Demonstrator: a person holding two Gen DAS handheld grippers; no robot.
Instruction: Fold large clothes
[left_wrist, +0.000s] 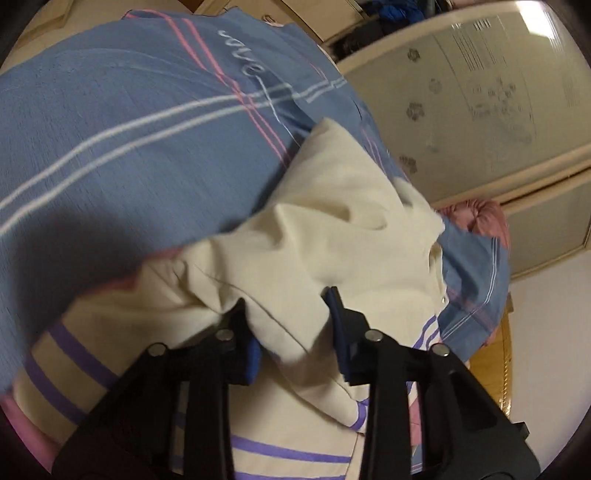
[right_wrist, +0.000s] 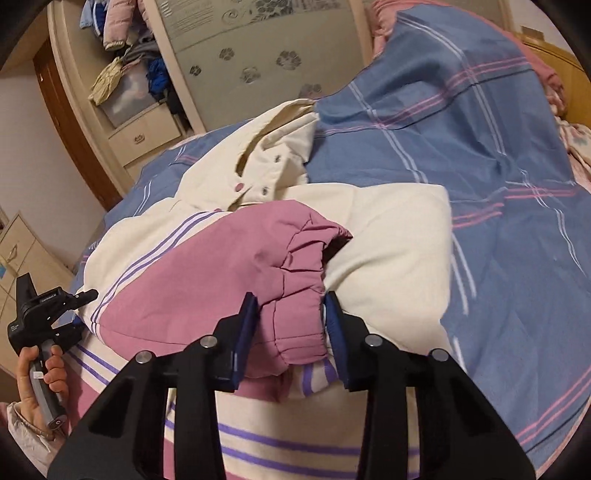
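Across the lower middle of both views lies the jacket (right_wrist: 388, 236), cream with purple stripes and pink panels, spread on a bed under a blue plaid cover (right_wrist: 461, 147).

Right wrist view: the right hand-held gripper (right_wrist: 288, 321) has a pink sleeve (right_wrist: 229, 273) between its blue pads, at the elastic cuff end. The sleeve is folded over the cream body. Both pads sit against the fabric, so it reads as gripping the sleeve. The jacket collar (right_wrist: 269, 162), with snap buttons, points toward the upper left of the frame.

Left wrist view: the left hand-held gripper (left_wrist: 288, 317) has a bunched fold of cream jacket fabric between its pads and appears closed on it. The picture is blurred.

At the lower left of the right wrist view, a hand (right_wrist: 40, 384) holds the left tool by its handle.

A wardrobe (right_wrist: 258, 48) with frosted, flower-patterned doors stands behind the bed, clothes hanging in its open section.
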